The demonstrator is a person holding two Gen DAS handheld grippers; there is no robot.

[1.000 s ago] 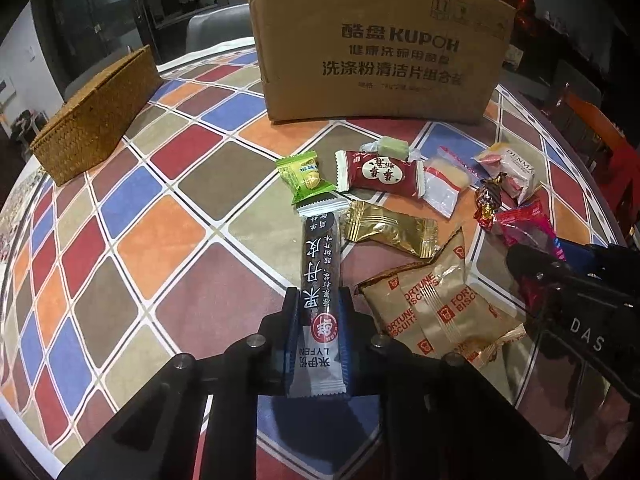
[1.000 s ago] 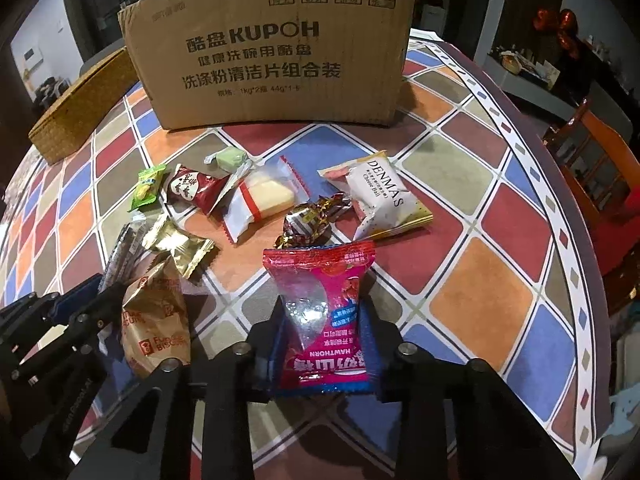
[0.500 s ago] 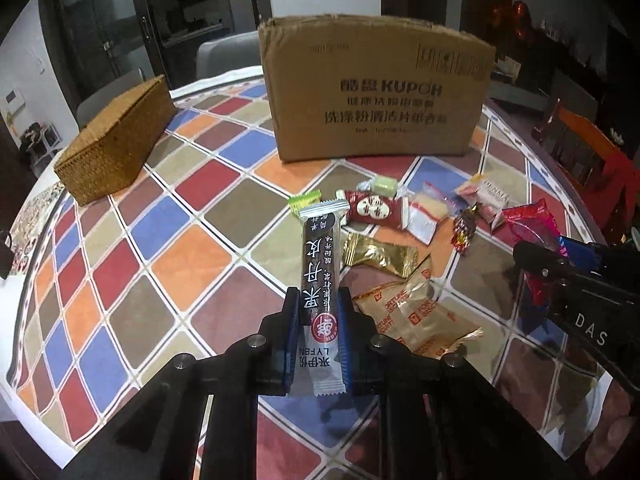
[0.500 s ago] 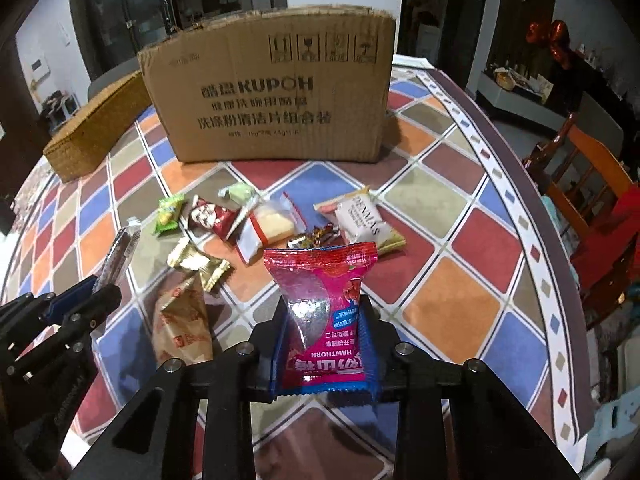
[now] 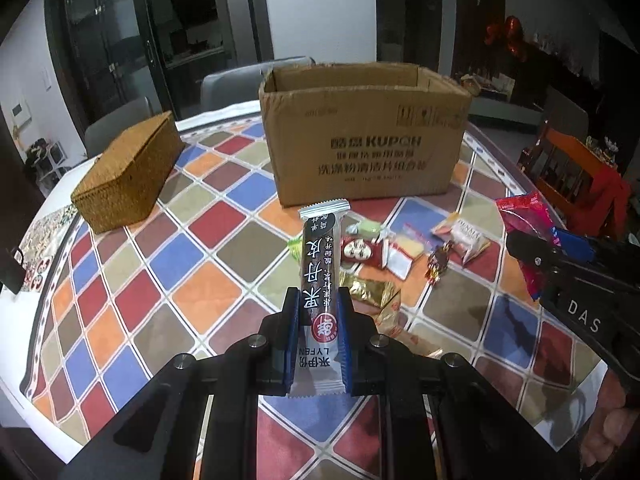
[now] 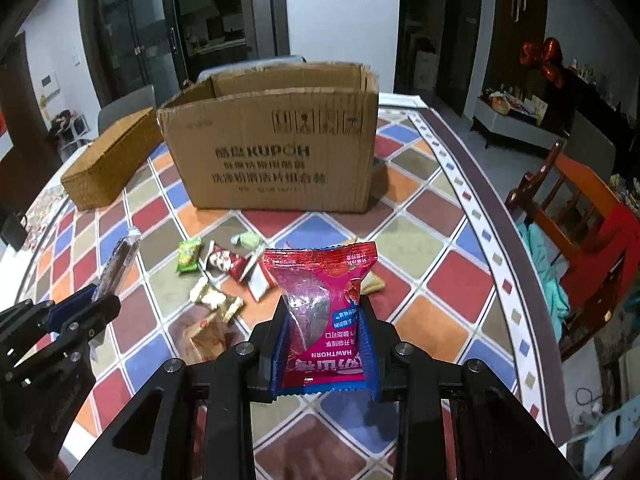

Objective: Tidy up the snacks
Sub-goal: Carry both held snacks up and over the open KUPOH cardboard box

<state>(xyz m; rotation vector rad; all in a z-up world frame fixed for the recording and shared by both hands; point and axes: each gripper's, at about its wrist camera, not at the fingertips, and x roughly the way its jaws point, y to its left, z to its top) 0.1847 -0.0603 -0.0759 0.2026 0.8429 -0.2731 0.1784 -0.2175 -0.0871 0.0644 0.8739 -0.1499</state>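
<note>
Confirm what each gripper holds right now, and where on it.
Left gripper: dark snack bar, clamped near its lower end. Right gripper: pink hawthorn packet, pinched by both side edges of its lower half.

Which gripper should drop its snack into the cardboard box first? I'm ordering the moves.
Either, slightly the left. The left gripper grips the dark bar pointing at the cardboard box opening; the right gripper, holding the red hawthorn packet, is similarly aimed.

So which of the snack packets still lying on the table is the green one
The small green packet at the left end of the pile, beside the dark red packet. The others on the table are red, gold, white or brown.
</note>
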